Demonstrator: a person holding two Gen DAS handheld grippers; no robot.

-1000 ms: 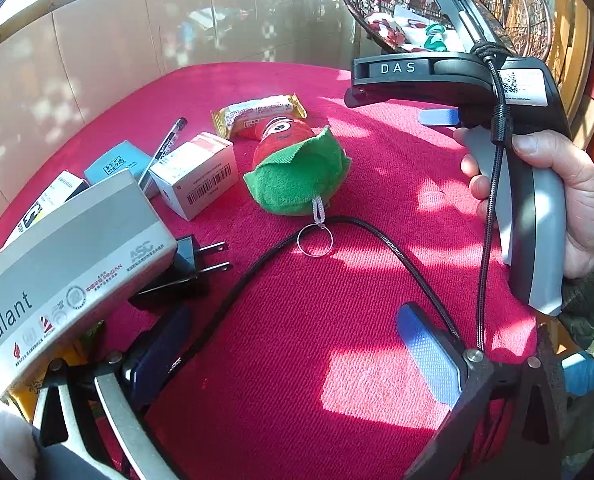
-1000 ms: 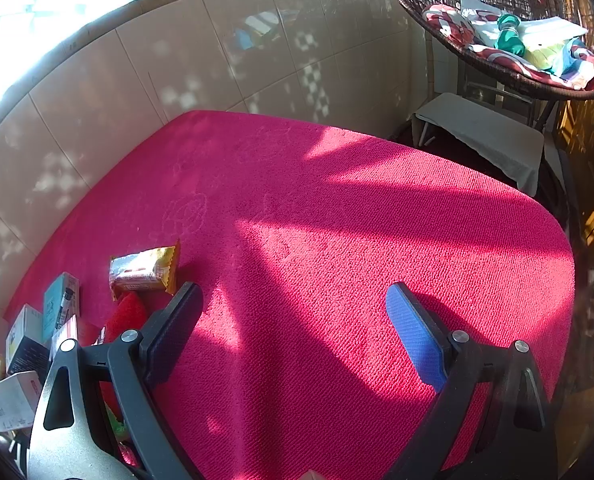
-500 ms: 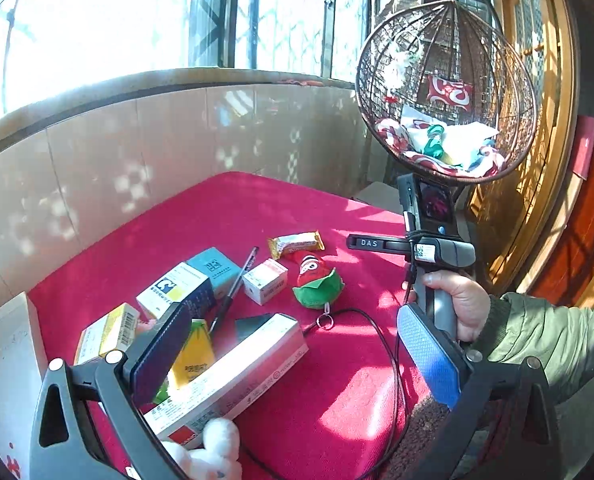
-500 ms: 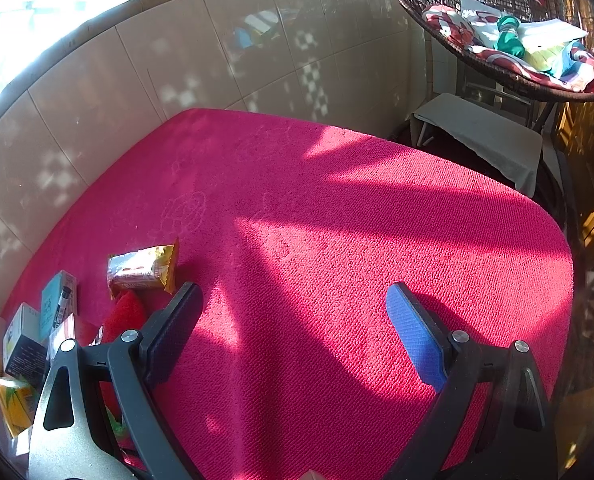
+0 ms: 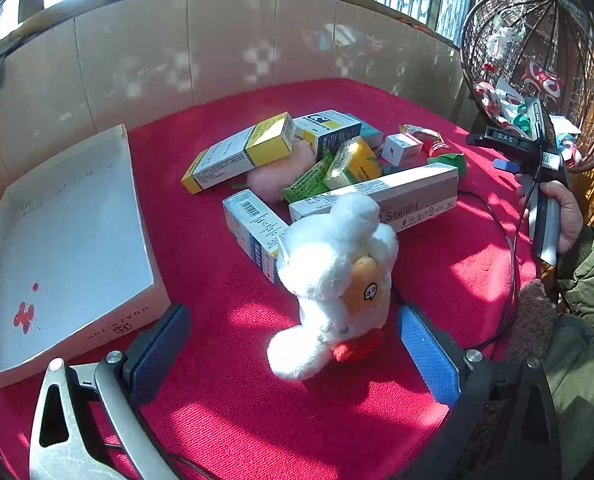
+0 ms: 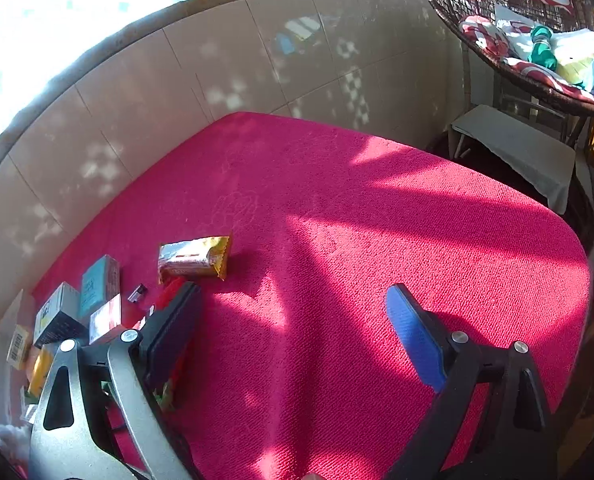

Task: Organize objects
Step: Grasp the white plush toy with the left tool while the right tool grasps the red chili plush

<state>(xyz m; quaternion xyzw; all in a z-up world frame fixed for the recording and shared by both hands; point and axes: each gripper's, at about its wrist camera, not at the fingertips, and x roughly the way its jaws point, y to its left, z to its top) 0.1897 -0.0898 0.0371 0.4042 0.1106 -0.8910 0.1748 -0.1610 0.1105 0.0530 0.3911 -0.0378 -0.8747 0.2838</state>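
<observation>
A: Now, item one?
B: White plush toy (image 5: 333, 276), on red tabletop (image 5: 225, 408), between the spread fingers of the left tool (image 5: 293, 356), untouched.
A: Around it?
B: Sealant box (image 5: 397, 196) just behind; white tray (image 5: 69, 232) left. Right tool (image 6: 293, 328) apart, empty.

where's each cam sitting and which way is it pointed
Left wrist: on the left gripper, angled down over its open fingers at the white plush, boxes and white tray; the right hand with its sleeve shows.
Right wrist: on the right gripper, angled down at bare red cloth; only its open fingers show.
Shared: the cloth, the snack bar, the wicker chair.
</observation>
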